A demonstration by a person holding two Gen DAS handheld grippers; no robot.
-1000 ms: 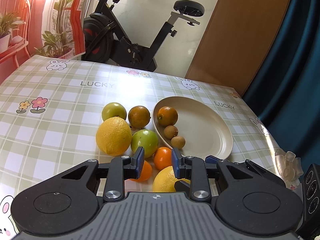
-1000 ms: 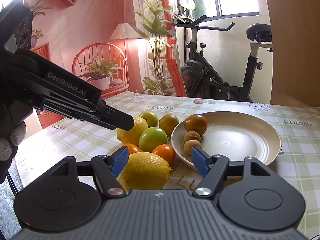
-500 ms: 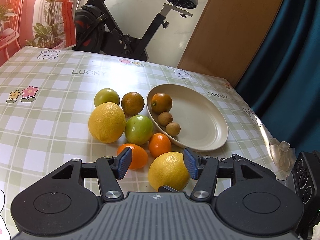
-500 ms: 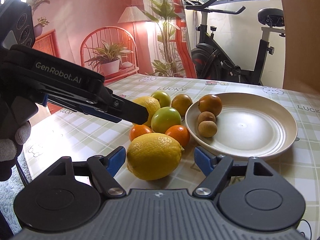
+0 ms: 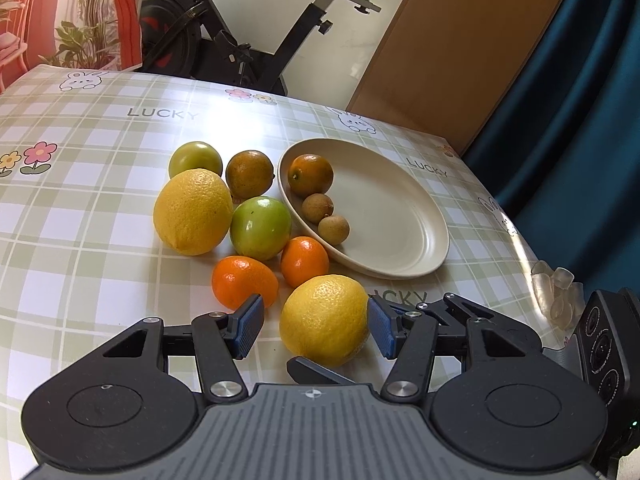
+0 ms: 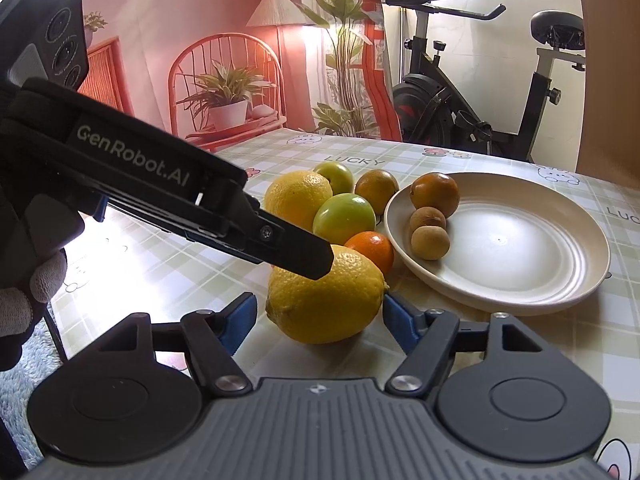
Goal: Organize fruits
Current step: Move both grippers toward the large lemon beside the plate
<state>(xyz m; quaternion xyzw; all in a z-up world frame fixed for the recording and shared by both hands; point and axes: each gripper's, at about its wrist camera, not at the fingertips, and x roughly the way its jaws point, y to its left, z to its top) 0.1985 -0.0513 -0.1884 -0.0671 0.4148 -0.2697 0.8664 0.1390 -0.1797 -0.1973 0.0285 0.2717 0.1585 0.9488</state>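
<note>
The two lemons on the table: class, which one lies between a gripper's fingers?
The nearer lemon, beside the plate's front rim; the other lemon lies farther back, next to the green fruit.

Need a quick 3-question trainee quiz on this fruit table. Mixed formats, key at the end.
1. How many fruits lie in the plate?
2. True or false: both lemons lie on the tablecloth, outside the plate.
3. Which colour of fruit is missing from the plate? A green, B brown, C orange.

Key: 1: three. 2: true. 3: A; the green fruits are both on the tablecloth.
</note>
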